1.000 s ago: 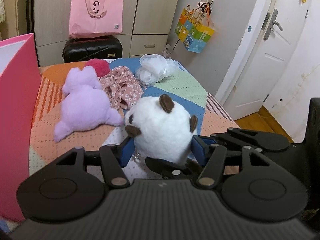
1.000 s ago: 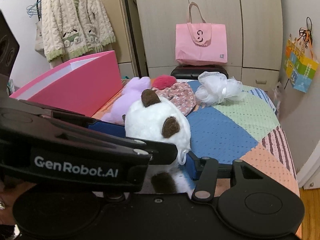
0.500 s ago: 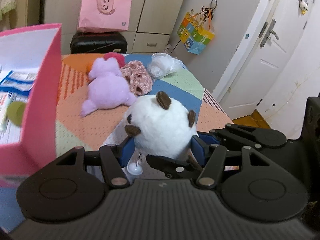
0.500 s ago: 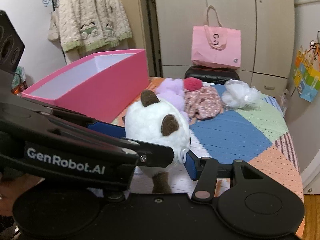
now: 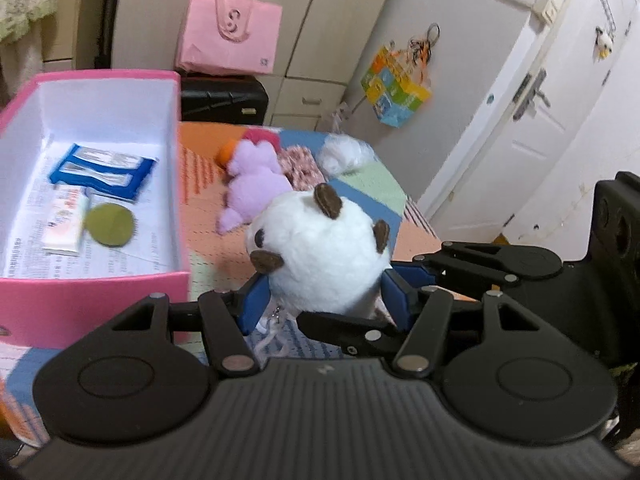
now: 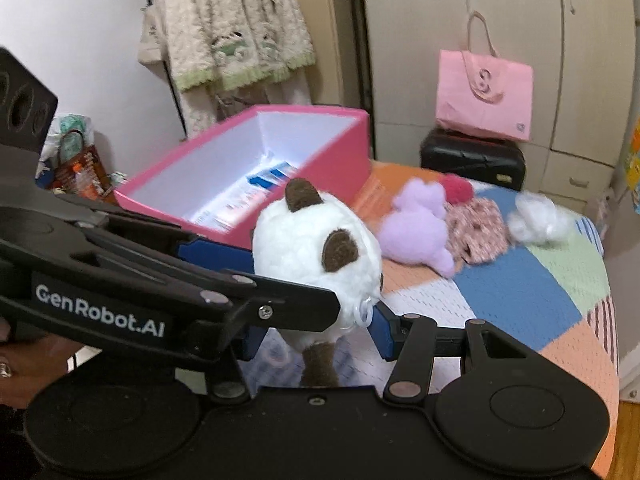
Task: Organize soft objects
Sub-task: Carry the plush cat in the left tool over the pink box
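Observation:
A white plush toy with brown ears (image 5: 320, 252) is held between both grippers above the bed; it also shows in the right wrist view (image 6: 316, 256). My left gripper (image 5: 324, 300) is shut on its sides. My right gripper (image 6: 316, 328) is shut on it too, crossing the left gripper's fingers. An open pink box (image 5: 176, 184) stands to the left, with packets and a green disc inside; it also shows in the right wrist view (image 6: 328, 160). A purple plush (image 5: 256, 184), a floral cloth (image 5: 300, 164), a red pompom (image 6: 456, 188) and a white mesh puff (image 5: 344, 152) lie farther back on the bed.
The bed has a patchwork cover (image 6: 520, 280). A black suitcase (image 6: 472, 156) with a pink bag (image 6: 484, 92) stands behind it by the wardrobe. A cardigan (image 6: 232, 28) hangs at the left. A white door (image 5: 532, 120) is at the right.
Both grippers have lifted the white plush higher and toward the pink box. The box's inside has come into view and the other soft items look farther away.

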Tool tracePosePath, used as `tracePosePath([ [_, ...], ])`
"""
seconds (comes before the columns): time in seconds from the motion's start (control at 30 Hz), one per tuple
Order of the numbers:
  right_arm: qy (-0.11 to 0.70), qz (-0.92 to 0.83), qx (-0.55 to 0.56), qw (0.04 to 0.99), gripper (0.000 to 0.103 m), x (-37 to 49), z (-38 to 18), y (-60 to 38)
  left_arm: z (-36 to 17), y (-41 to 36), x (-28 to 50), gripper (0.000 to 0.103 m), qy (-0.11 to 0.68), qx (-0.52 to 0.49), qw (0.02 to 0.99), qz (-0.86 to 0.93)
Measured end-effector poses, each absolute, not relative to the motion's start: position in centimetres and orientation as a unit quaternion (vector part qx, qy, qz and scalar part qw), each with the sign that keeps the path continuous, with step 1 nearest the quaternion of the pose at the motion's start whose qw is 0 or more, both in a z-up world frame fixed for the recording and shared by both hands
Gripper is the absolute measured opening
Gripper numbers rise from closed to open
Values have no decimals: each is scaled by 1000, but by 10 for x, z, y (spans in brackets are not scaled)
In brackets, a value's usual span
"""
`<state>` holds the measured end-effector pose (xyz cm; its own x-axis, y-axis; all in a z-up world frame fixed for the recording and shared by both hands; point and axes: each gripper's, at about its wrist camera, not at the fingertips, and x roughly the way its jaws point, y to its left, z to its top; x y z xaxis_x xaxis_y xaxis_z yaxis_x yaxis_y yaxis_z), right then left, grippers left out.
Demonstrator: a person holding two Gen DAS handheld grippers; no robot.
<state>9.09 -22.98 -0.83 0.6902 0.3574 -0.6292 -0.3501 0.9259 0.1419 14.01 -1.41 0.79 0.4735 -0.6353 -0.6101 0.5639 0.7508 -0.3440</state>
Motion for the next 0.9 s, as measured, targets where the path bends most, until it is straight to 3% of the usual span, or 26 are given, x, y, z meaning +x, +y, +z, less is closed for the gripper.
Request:
tracePosePath([
  [0.53,281,285,-35,916,59,145,62,-138,81,88,160,59,308,-66,906,-283],
  [0.9,341,330,26,880,59,232,13,-100,44,124,239,59,363,-89,905,-205],
])
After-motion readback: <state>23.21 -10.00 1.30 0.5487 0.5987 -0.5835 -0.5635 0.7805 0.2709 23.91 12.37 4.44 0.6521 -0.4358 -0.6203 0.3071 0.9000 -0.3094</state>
